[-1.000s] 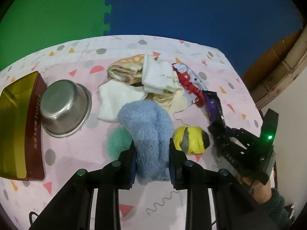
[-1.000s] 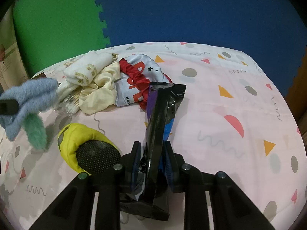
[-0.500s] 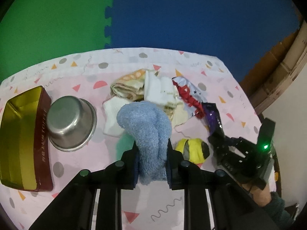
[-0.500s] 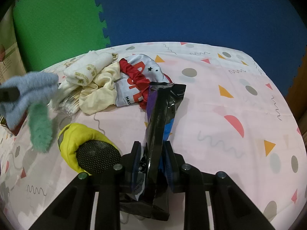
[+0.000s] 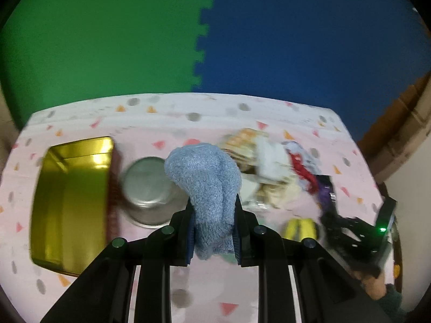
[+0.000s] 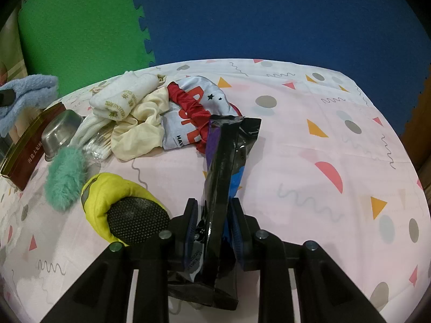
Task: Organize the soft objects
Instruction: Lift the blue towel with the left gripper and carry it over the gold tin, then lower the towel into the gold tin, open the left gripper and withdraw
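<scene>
Left gripper [image 5: 212, 223] is hanging raised above the table, jaws clamping a blue fuzzy sock [image 5: 207, 183]. Right gripper [image 6: 212, 226] is sitting low at the table, jaws pinching a black pouch [image 6: 223, 177], angled forward.

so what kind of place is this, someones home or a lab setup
Most likely a staged recording setup, not a lived-in room. Green and blue foam puzzle mats form the backdrop, and a table under a pink patterned cloth holds a mixed pile of cloths, a steel bowl and a gold tin.

Left view motion-blurred; blue sock [image 5: 207, 188] hides steel bowl [image 5: 146, 188] rim (right side); cloth pile [image 5: 269, 167] smeared.
</scene>
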`<state>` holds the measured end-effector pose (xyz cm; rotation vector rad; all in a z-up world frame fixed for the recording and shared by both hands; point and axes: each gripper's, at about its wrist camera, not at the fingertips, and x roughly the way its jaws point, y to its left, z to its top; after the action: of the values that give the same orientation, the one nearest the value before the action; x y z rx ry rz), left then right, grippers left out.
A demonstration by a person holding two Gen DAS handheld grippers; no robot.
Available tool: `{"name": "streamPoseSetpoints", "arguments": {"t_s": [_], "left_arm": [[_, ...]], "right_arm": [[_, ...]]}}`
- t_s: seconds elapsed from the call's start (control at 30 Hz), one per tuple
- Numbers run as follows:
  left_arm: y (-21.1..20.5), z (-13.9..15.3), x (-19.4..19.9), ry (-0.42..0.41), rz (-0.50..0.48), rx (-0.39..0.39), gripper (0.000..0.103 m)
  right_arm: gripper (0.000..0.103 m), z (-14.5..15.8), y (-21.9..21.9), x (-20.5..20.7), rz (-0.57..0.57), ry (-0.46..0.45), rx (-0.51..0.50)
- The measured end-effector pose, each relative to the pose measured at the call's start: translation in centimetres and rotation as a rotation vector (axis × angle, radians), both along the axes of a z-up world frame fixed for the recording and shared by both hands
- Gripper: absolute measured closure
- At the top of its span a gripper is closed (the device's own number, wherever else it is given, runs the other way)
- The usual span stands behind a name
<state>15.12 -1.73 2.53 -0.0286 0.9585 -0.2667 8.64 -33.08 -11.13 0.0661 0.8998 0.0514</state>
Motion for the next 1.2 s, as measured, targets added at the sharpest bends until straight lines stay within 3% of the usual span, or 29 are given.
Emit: {"name": "streamPoseSetpoints", "arguments": {"t_s": [0.17, 0.53, 0.97, 1.2], "left_arm": [[4.2, -0.4, 1.1, -0.033, 0.084, 0.083, 0.083], [13.2, -4.1, 4.6, -0.007, 0.220, 0.239, 0.083], [19.5, -9.5, 7.5, 0.106, 0.290, 0.257, 0.083], [21.1, -10.4, 7.6, 0.132, 0.327, 0.247, 0.073]], "right_arm": [[0.078, 0.0, 0.0, 0.0, 0.000, 0.000, 0.000], [0.078, 0.0, 0.0, 0.0, 0.000, 0.001, -0.002], [0.078, 0.0, 0.2, 0.2, 0.002, 0.002, -0.022], [0.078, 0.0, 0.5, 0.1, 0.004, 0.000, -0.035]]}}
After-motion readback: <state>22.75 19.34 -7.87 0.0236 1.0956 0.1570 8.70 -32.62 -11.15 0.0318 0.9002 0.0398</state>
